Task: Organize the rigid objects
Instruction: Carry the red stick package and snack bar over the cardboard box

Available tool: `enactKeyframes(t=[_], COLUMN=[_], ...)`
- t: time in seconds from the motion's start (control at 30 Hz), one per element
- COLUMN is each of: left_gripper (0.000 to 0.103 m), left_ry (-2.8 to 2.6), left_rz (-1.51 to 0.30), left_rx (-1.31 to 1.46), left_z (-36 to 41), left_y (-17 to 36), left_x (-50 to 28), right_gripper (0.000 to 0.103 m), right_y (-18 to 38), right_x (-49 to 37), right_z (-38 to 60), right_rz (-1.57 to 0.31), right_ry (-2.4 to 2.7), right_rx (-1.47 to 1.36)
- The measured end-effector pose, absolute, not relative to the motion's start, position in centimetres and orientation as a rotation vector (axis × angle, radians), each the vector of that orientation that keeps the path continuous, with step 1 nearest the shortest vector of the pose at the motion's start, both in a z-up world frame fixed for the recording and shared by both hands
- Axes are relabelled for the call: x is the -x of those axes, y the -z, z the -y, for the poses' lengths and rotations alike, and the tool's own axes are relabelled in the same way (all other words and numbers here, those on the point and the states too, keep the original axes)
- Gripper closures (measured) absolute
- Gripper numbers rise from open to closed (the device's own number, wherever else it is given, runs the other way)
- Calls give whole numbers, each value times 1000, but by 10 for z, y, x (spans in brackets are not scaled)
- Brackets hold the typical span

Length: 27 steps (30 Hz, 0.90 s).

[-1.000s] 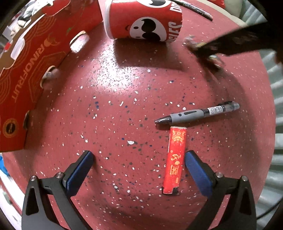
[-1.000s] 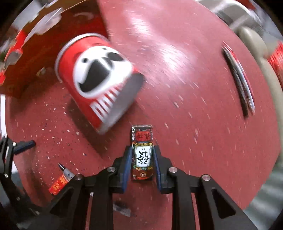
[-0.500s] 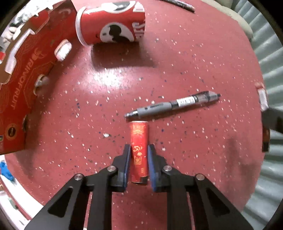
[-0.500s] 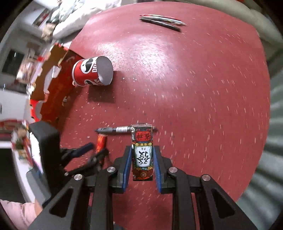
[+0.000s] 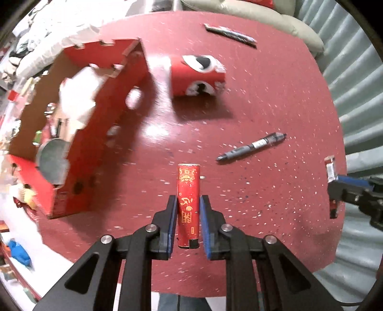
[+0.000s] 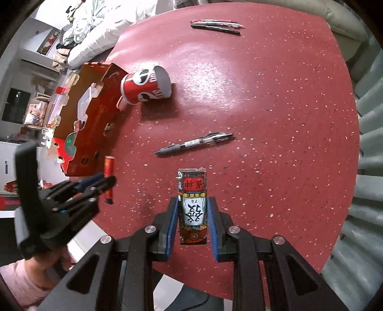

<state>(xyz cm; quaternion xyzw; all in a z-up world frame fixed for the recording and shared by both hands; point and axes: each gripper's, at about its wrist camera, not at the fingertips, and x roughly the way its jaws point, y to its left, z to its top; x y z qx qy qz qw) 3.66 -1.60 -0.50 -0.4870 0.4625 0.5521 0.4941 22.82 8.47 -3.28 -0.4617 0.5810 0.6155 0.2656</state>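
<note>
My left gripper [image 5: 188, 210] is shut on a red lighter [image 5: 188, 191] with gold print and holds it above the red speckled table [image 5: 263, 119]. It also shows in the right wrist view [image 6: 109, 178], near the cardboard box. My right gripper [image 6: 192, 215] is shut on a patterned lighter [image 6: 192, 205] with a white label. A grey pen [image 6: 194, 143] lies on the table ahead of both grippers. A red Pringles can [image 6: 146, 85] lies on its side further back, its open end toward the right.
An open red cardboard box [image 5: 79, 134] stands at the left with a metal lid [image 5: 51, 158] and other items inside. Several pens [image 6: 215, 25] lie at the table's far edge. A cushion [image 5: 251, 14] lies beyond the table. The table's edge curves close below both grippers.
My left gripper shut on the red lighter and lifted it off the table toward the box. My right gripper pulled back and up with the patterned lighter still in it.
</note>
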Motion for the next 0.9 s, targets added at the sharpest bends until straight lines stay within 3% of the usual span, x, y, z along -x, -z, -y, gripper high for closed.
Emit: enactKeyframes(t=[0.9], left_gripper=[83], left_ry=[-1541], left_rz=[-904], left_rx=[1142], left_z=[19], left_y=[-46], left_x=[159], right_gripper=[78], right_y=[-51], right_x=[-10], right_z=[-85], right_rz=[-1378], right_ry=[-1866], right_rx=[1236])
